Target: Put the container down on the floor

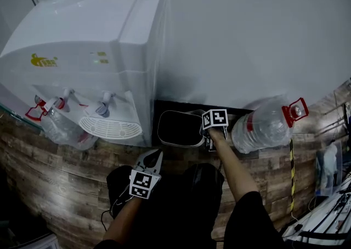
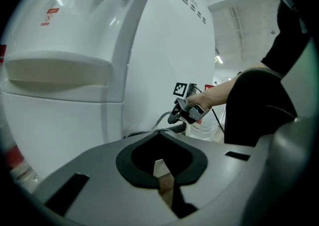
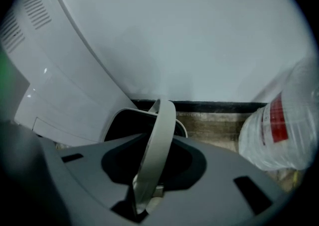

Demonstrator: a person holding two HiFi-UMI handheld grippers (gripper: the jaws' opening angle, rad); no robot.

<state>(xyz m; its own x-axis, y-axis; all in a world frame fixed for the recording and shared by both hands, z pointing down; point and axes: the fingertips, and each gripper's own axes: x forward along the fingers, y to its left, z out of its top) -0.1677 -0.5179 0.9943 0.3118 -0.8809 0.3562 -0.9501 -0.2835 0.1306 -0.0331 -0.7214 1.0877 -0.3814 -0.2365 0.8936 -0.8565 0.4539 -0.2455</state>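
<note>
A: Where is the container (image 1: 176, 144)?
B: Low at the foot of the white wall (image 1: 247, 34), between the water dispenser (image 1: 93, 50) and a big clear water bottle (image 1: 263, 127) lying on its side. It is upright, mouth up, dark inside. From the head view it looks set on the wood-plank floor (image 1: 66, 176).

A: Right gripper (image 1: 206, 133)?
B: At the container's right rim, arm stretched forward. Its own view shows the grey hoop handle (image 3: 159, 140) standing up and running down into the slot between the jaws. The jaws are apart, with the handle between them and no clear pinch on it.

A: Left gripper (image 1: 152, 160)?
B: Held back near the person's knees, well apart from the container and pointing toward the dispenser. The jaws are drawn together with nothing between them; only a thin sliver of floor shows through the slot in its own view.

A: Anything else near?
B: The bottle has a red band and a red cap handle. Its neck points away from the container. The dispenser's drip tray and taps face the person.
</note>
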